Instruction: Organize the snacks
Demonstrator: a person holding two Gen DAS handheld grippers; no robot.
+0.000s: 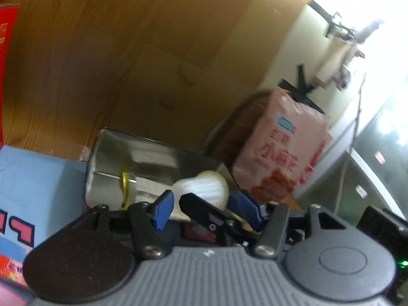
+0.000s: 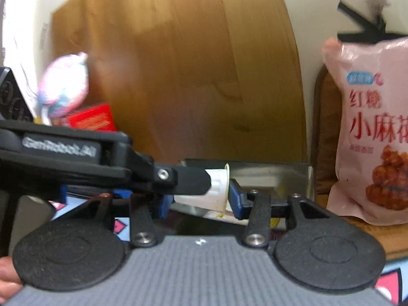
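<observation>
A white pleated cup with a gold rim sits between the blue pads of my left gripper, which is shut on it. In the right wrist view the same cup lies on its side between the pads of my right gripper, also shut on it. One black finger of the right gripper crosses in front of the cup in the left view. The left gripper's black finger reaches in from the left and touches the cup. A pink snack bag stands upright to the right.
A shiny metal tray lies just beyond the cup. The pink bag stands in a brown basket. A red box and a pastel bag are at the left. A hand shows at the lower left.
</observation>
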